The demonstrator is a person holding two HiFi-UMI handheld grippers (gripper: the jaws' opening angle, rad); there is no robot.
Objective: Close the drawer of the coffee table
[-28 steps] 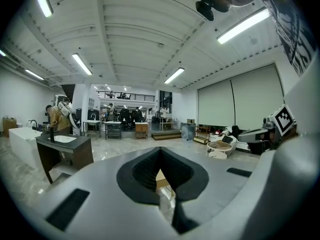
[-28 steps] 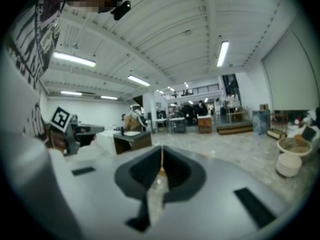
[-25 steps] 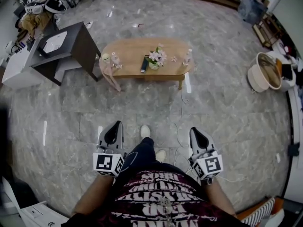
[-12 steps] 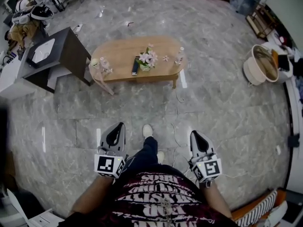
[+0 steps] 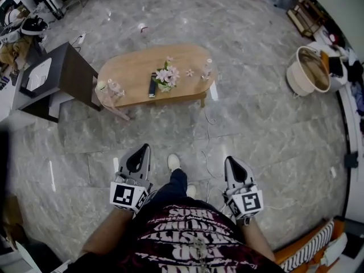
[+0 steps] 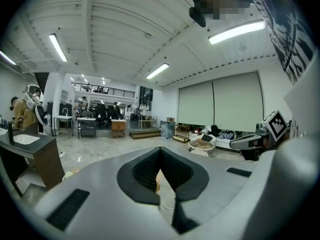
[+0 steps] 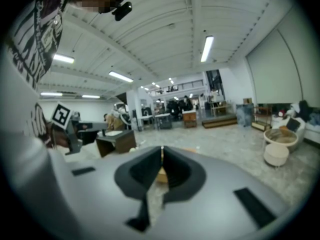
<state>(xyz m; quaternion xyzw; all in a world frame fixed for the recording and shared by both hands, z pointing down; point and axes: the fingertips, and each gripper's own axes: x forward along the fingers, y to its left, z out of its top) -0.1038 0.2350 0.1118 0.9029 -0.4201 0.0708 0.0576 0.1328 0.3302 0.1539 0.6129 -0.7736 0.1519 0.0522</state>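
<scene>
The oval wooden coffee table (image 5: pixel 136 67) stands on the marble floor well ahead of me, bearing a flower pot (image 5: pixel 165 78), a dark remote (image 5: pixel 152 86) and a small bottle (image 5: pixel 208 68). I cannot make out its drawer from here. My left gripper (image 5: pixel 144 147) and right gripper (image 5: pixel 230 159) are held level at my waist on either side of my leg, both far short of the table. In the left gripper view the left gripper (image 6: pixel 160 149) is shut with nothing in it. The right gripper (image 7: pixel 161 148) is likewise shut and empty.
A dark side table (image 5: pixel 71 73) with a white basin top stands left of the coffee table. A round cream basket (image 5: pixel 296 84) sits at the right. A thin cable (image 5: pixel 211 162) trails across the floor ahead of my white shoe (image 5: pixel 173 162). A striped cushion (image 5: pixel 307 249) lies at lower right.
The coffee table has slid leftwards in the head view as I walk and turn. Both grippers stay shut and level at my waist, carried along with my body.
</scene>
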